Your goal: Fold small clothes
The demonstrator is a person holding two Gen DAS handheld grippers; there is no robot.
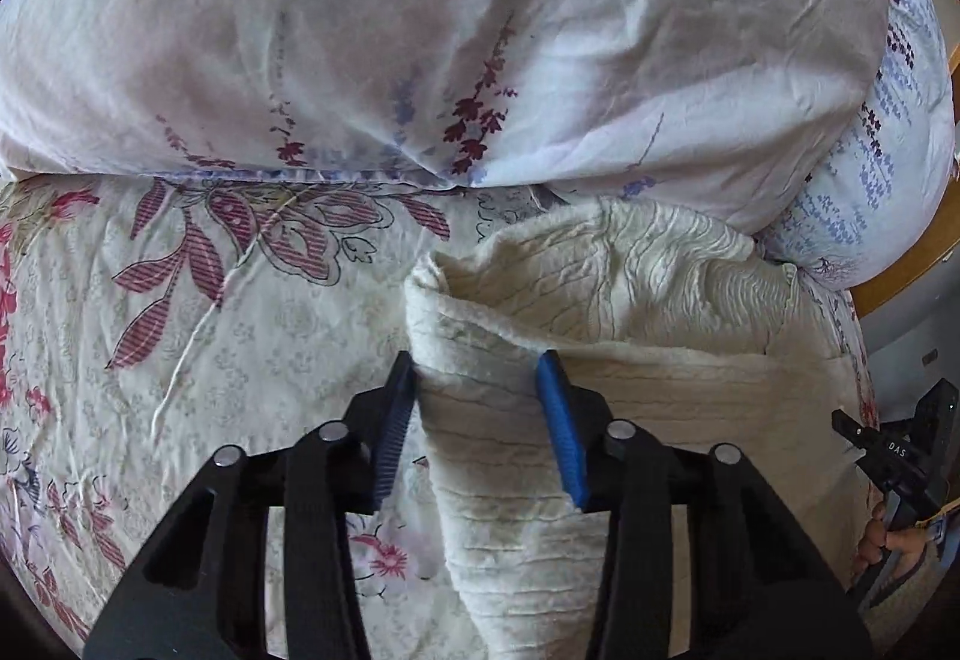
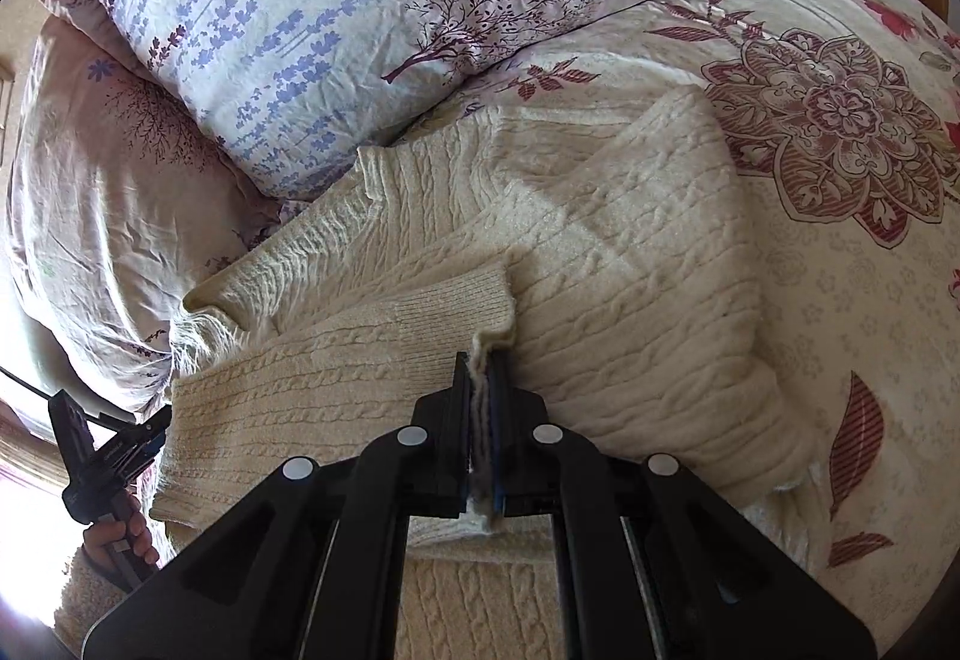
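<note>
Right gripper [image 2: 478, 408] pinches the sleeve cuff [image 2: 456, 300]; left gripper [image 1: 480, 420] straddles a bunched sweater [image 1: 630, 360] fold, not visibly clamped. Sweater lies on the bed [image 2: 840, 300]. Mid-fold; next, lay sleeve across body.

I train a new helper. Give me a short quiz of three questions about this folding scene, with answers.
1. True or false: the right gripper is shut on the sweater cuff.
2. What lies under the cream sweater? A) bare wood B) floral bedsheet C) a towel
3. What sits between the left gripper's fingers?

Key: 1 true. 2 B. 3 a thick bunch of the sweater; the jaws stand wide around it.
</note>
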